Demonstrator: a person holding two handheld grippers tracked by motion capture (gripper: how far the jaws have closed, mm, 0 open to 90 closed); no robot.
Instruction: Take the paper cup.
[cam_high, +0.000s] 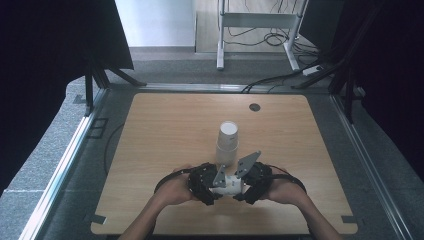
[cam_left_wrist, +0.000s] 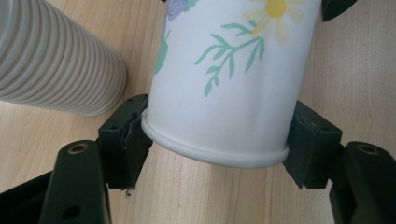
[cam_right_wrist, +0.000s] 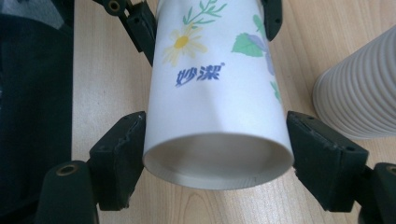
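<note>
Left jaws: the left gripper has its two black jaws pressed on the rolled rim end of the flowered paper cup, one jaw on each side, both touching the cup wall.
Right jaws: the right gripper pinches the other end of the same cup, the recessed bottom end, which faces this camera; each jaw touches the wall.
Cup between the jaws: it is white, with a yellow daisy, green leaves, a violet flower and blue printed characters. It lies on its side, held at both ends, so it bridges the two grippers. In the high view the cup is seen as a short white piece between the left gripper and the right gripper.
Just beyond the jaws: a stack of ribbed beige cups stands on the table, near the flowered cup but apart from it. In the right gripper view the stack is at the right of the right jaw. In the high view the stack stands upright, just ahead of both grippers.
Hands: the left hand and the right hand hold the grippers near the person's edge of the table.
Table: a light wooden table; a small dark round cap sits near its far edge.
</note>
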